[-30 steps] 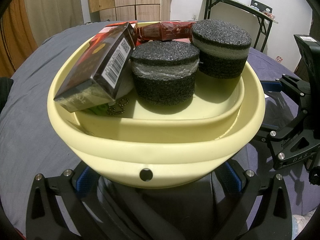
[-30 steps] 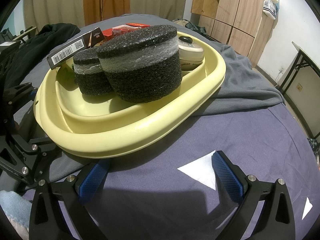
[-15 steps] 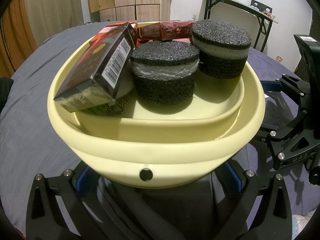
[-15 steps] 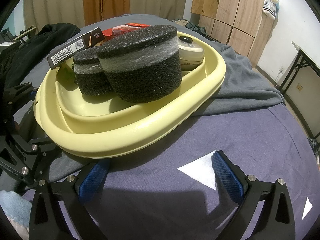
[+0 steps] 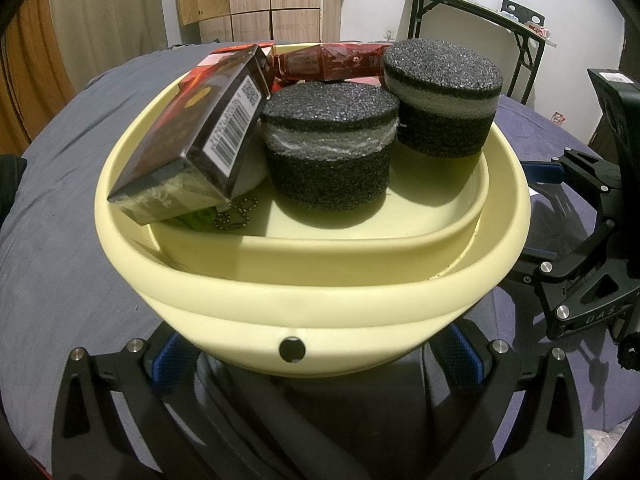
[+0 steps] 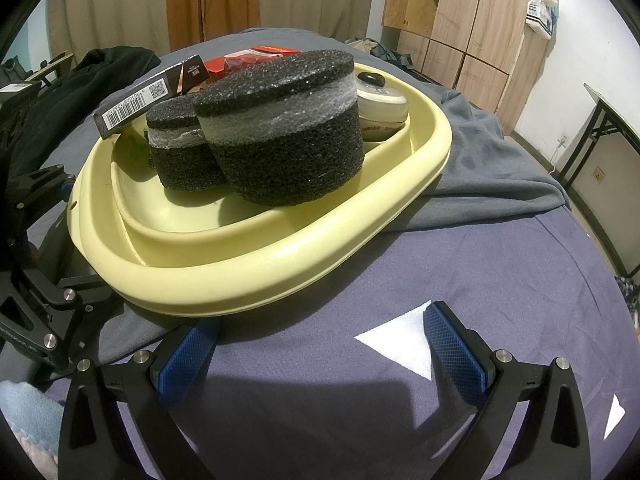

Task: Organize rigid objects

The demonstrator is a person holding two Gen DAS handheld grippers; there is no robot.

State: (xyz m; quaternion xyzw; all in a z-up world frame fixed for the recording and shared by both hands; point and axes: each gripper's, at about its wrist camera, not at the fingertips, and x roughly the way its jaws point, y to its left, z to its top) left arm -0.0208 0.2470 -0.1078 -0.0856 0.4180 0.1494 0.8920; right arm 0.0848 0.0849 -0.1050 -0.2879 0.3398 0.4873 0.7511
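- Left wrist view: the left gripper [image 5: 312, 364] sits low at the near wall of the pale yellow basin [image 5: 320, 304], jaws spread wide with nothing between the blue pads [image 5: 170, 364].
- A second, shallower yellow tray [image 5: 320, 246] nests inside that basin.
- On the tray: a dark barcoded box [image 5: 192, 140] leaning tilted at the left, a black foam cylinder [image 5: 330, 148] in the middle, and a second foam cylinder [image 5: 442, 100] behind it to the right.
- A ball chain [image 5: 236, 216] pokes out under the box; a red wrapper [image 5: 328, 62] lies at the back.
- Right wrist view: the right gripper [image 6: 320, 356] hovers over the purple bedsheet [image 6: 500, 272], released, holding nothing, just short of the basin [image 6: 248, 280].
- Nearest cylinder [image 6: 280, 128] fronts the smaller one [image 6: 180, 148]; a cream round gadget [image 6: 382, 104] sits behind, the barcoded box [image 6: 148, 96] far left.
- A white triangle [image 6: 404, 344] marks the sheet between the fingers.
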